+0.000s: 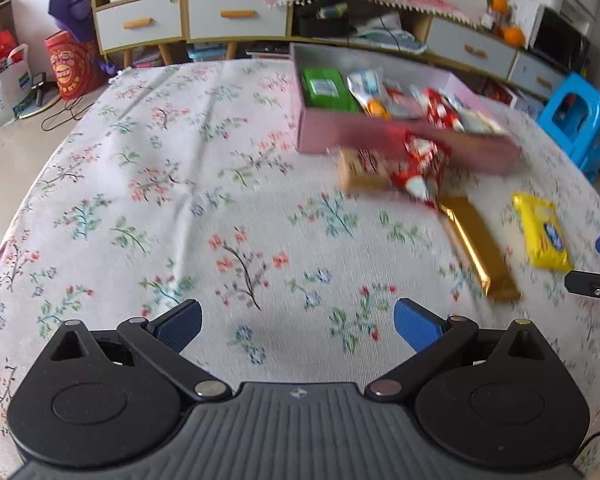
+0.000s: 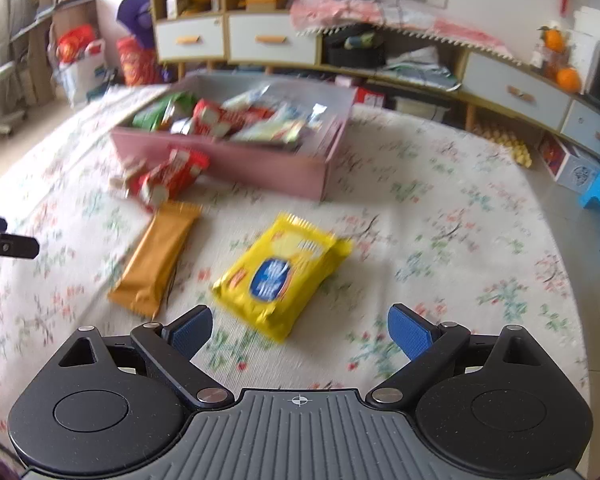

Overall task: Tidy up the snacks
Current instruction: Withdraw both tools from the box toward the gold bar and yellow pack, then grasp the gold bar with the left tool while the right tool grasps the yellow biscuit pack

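A pink box [image 1: 380,136] holding several snack packs stands at the far side of the table; it also shows in the right wrist view [image 2: 260,168]. In front of it lie a red pack [image 1: 420,164], a tan pack [image 1: 360,172], a gold bar [image 1: 476,248] and a yellow pack [image 1: 542,232]. My left gripper [image 1: 298,330] is open and empty above bare cloth. My right gripper [image 2: 300,334] is open and empty, just short of the yellow pack [image 2: 280,272]. The gold bar [image 2: 156,260] and red pack [image 2: 168,178] lie to its left.
The table has a floral cloth [image 1: 160,200]. A blue stool [image 1: 580,120] stands off its right edge. Cabinets with drawers [image 1: 236,16] line the back wall. Red bags [image 1: 72,64] sit on the floor at left. The left gripper's tip [image 2: 4,240] shows at the left edge of the right wrist view.
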The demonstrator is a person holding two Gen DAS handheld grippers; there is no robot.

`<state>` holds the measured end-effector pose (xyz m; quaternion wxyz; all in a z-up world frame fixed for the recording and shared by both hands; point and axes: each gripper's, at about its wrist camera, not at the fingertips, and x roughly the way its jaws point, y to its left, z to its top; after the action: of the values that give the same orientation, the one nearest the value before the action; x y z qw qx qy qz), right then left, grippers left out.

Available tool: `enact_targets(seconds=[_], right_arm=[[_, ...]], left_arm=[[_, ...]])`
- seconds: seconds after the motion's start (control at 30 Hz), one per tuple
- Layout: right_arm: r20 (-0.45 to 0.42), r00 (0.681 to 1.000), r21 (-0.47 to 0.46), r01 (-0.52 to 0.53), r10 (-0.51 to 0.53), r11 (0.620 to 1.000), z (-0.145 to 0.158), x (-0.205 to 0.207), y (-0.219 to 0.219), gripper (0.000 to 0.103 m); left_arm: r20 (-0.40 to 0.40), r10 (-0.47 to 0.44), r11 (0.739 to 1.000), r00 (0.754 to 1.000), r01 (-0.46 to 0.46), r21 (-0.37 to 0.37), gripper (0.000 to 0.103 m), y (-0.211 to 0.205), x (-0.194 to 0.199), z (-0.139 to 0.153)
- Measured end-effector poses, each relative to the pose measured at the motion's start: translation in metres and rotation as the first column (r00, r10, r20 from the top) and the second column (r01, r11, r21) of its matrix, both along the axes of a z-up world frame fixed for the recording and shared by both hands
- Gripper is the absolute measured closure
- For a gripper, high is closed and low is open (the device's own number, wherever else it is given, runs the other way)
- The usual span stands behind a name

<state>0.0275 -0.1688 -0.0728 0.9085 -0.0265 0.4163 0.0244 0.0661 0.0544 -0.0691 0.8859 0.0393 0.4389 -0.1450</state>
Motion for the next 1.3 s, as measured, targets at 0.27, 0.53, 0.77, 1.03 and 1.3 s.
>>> enact_targets(seconds=[0.27, 0.53, 0.77, 1.03, 1.3], right_arm=[[-0.018, 0.997, -0.038, -0.078, 0.077, 0.996, -0.017, -0.007, 0.018, 0.004], [-0.021, 1.0, 0.065, -0.02, 0.021, 0.998, -0.026, 0.0, 0.003, 0.0], [-0.072, 0.997, 0.065, -0.007, 0.012, 0.998, -0.022, 0.009, 0.005, 0.0], [-0.105, 0.991, 0.246, 0.107, -0.083, 0.963, -0.009, 0.024, -0.017, 0.0], [-0.068, 0.985, 0.29, 0.174, -0.161, 0.941, -0.004, 0.044, -0.022, 0.0]], left_arm=[[0.027, -0.089, 0.994, 0.996, 0.087, 0.062, 0.0, -0.018, -0.017, -0.011], [0.025, -0.139, 0.989, 0.99, 0.137, 0.057, 0.0, -0.033, -0.024, -0.011], [0.043, -0.188, 0.981, 0.981, 0.185, 0.054, 0.0, -0.055, -0.028, -0.012], [0.073, -0.242, 0.969, 0.967, 0.237, 0.076, 0.0, -0.083, -0.033, -0.015], [0.096, -0.213, 0.976, 0.972, 0.206, 0.071, 0.0, -0.11, -0.026, -0.016]])
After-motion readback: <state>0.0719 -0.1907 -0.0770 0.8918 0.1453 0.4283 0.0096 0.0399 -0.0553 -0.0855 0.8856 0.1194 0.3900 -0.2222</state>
